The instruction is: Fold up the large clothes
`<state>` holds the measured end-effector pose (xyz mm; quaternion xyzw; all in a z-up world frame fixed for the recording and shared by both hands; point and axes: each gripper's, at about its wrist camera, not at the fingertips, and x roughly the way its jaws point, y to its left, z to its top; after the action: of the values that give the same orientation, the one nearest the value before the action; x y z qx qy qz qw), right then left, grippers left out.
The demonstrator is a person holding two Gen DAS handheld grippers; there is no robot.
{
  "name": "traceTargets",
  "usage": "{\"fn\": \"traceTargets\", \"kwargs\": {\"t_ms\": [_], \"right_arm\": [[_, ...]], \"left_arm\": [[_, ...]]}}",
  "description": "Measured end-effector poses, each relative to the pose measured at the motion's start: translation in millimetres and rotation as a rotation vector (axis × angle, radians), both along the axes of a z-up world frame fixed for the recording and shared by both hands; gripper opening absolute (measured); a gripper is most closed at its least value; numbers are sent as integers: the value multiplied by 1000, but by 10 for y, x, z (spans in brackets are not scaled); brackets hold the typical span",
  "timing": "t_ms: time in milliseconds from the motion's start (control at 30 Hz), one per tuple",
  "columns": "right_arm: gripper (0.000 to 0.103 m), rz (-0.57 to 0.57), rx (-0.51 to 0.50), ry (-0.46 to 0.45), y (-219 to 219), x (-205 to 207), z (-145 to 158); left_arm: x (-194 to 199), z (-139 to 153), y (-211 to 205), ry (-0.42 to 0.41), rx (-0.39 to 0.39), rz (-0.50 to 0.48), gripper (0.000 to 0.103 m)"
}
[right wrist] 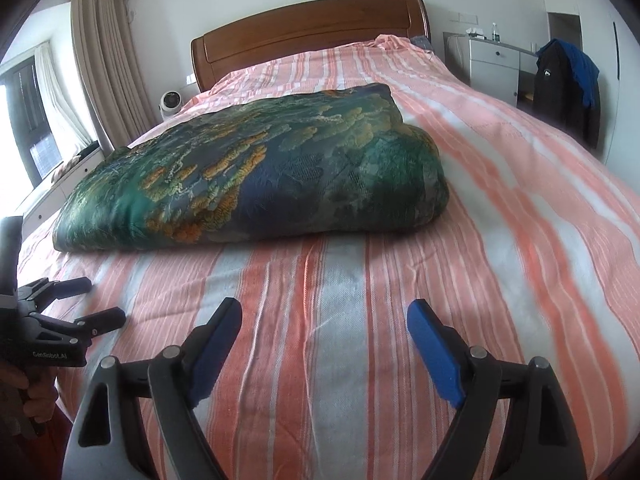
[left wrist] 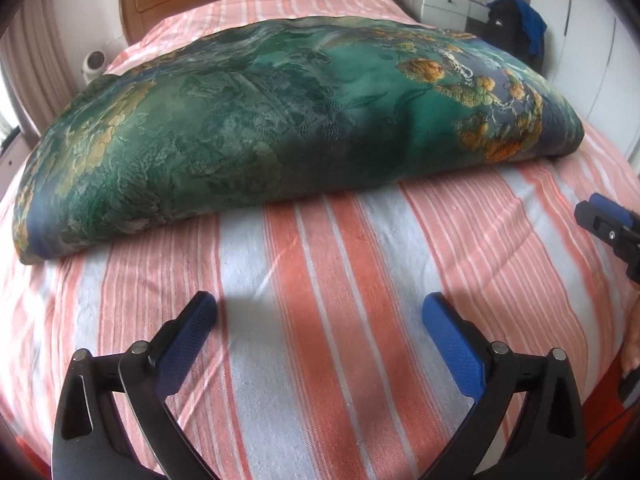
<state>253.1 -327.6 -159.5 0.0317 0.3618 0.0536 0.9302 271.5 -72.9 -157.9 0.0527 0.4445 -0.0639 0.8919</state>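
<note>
A thick green and blue quilt with orange floral pattern (left wrist: 280, 128) lies folded into a bulky stack across the bed; it also shows in the right wrist view (right wrist: 256, 168). My left gripper (left wrist: 320, 312) is open and empty, held over the striped sheet a short way in front of the quilt's near edge. My right gripper (right wrist: 324, 316) is open and empty, also over the sheet in front of the quilt. The right gripper's fingers (left wrist: 608, 220) show at the right edge of the left wrist view. The left gripper (right wrist: 92, 300) shows at the left of the right wrist view, open.
The bed (right wrist: 520, 220) has a pink and white striped sheet and a wooden headboard (right wrist: 308, 36). A white dresser (right wrist: 492, 64) and a chair draped with dark clothes (right wrist: 568, 88) stand at the right. A small fan (right wrist: 172, 104) and curtains (right wrist: 104, 64) are at the left.
</note>
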Motion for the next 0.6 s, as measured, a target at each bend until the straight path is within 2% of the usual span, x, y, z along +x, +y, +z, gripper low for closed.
{"fn": "traceTargets", "kwargs": {"t_ms": [167,600], "right_arm": [[84,-27,22,3,-69,15,0],[84,-80,42,23,-157,38,-85]], "left_arm": [[-6,-28,-55,1,39,-4,103],[17,-35,-80,19,58,-11,103]]}}
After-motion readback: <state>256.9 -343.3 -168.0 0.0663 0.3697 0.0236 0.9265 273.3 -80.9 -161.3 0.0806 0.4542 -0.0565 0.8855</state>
